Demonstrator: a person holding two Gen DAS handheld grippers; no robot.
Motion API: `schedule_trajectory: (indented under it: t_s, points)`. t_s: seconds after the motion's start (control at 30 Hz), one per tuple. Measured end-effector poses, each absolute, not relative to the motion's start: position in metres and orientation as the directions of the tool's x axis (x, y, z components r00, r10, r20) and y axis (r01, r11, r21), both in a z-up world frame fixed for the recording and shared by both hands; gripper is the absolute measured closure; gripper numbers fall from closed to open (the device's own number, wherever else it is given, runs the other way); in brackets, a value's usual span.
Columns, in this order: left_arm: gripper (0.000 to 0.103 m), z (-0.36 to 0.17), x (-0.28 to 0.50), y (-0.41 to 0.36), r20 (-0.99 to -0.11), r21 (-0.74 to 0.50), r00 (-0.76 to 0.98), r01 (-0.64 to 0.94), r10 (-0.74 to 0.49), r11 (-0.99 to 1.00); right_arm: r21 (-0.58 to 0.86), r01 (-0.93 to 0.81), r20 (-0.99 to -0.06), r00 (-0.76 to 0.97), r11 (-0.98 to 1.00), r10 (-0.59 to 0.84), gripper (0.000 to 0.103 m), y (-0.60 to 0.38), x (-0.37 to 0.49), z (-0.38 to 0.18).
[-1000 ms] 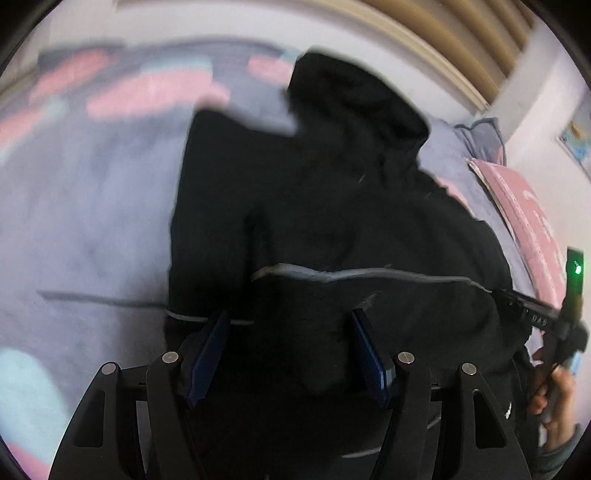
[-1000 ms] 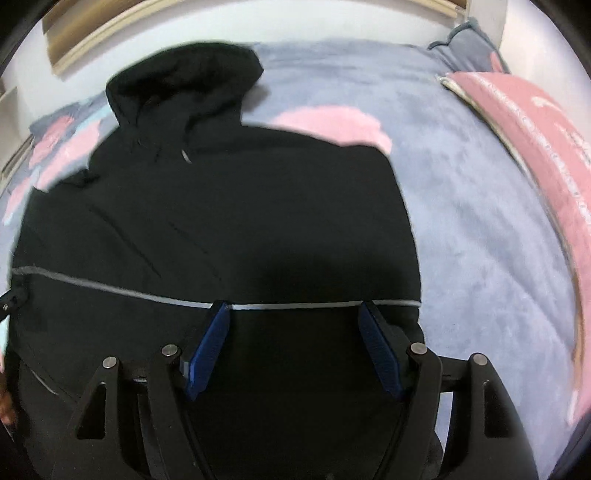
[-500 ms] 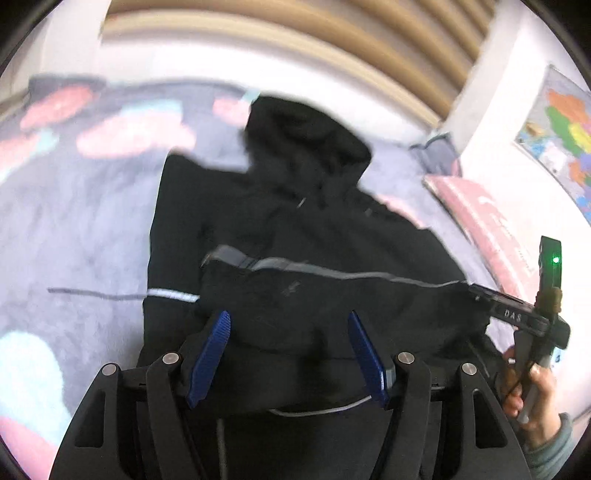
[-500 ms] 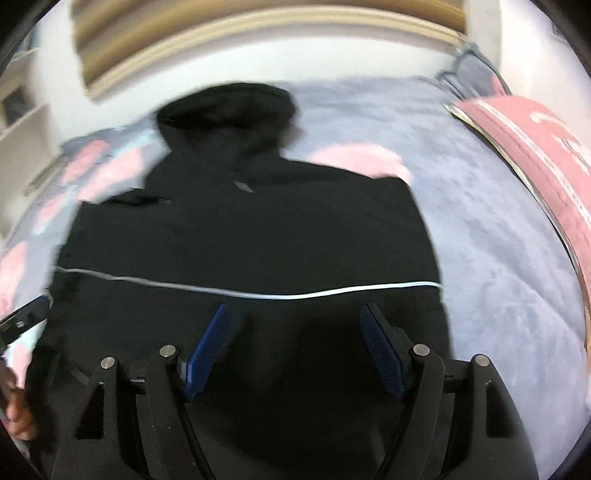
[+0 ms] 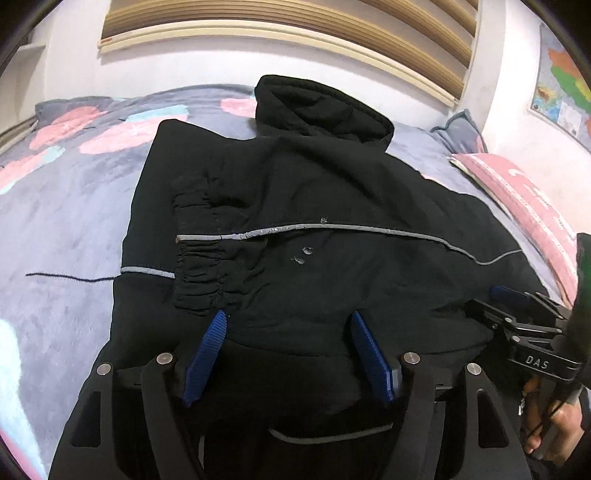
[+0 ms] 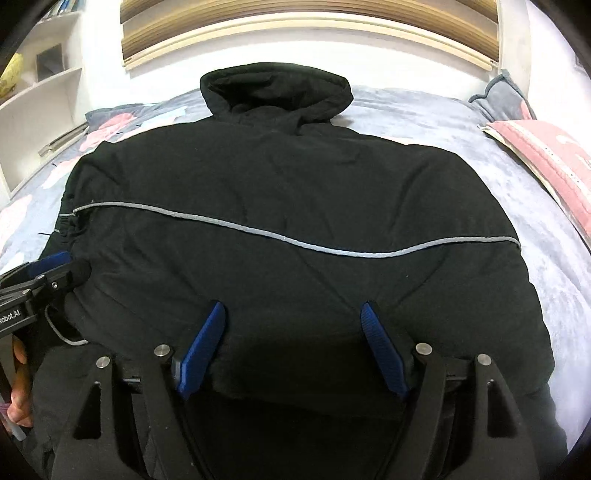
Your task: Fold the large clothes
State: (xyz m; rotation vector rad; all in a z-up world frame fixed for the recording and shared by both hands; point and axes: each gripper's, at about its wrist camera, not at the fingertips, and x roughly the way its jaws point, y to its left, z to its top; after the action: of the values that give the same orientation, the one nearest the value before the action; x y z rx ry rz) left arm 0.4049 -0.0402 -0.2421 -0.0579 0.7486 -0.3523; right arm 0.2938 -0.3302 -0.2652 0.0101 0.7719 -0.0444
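A large black hooded jacket (image 5: 332,206) with a thin grey reflective stripe lies on the bed, hood toward the wall; it also shows in the right wrist view (image 6: 295,184). Its sleeves are folded in over the body, with an elastic cuff (image 5: 207,273) on top at the left. My left gripper (image 5: 288,321) is open over the jacket's near edge, nothing between its blue pads. My right gripper (image 6: 293,312) is open over the near hem. Each gripper shows at the edge of the other's view: the right one (image 5: 517,317) and the left one (image 6: 44,273).
The bed has a grey-blue plush cover (image 5: 62,221) with pink and teal patches. A pink pillow (image 6: 546,155) lies at the right edge. A white wall with a wooden headboard trim (image 6: 295,33) is behind. White shelves (image 6: 40,85) stand at the far left.
Both grippers have pulled back and risen from the jacket, so more of the wall and hood shows. The folded-up lower part now lies on the jacket body.
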Motion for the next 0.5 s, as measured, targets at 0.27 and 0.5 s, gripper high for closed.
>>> schedule_trajectory:
  t_s: [0.27,0.5]
  points:
    - [0.031,-0.243,0.403,-0.038,-0.660,-0.173,0.675,0.291,-0.330,0.941,0.019,0.037,-0.686,0.727,0.999,-0.014,0.023,-0.328,0.301,-0.260]
    - [0.030,-0.239,0.398,-0.035,-0.660,-0.197,0.668,0.289,-0.345,0.937,0.020,0.044,-0.686,0.727,0.999,-0.018,0.022,-0.327,0.296,-0.255]
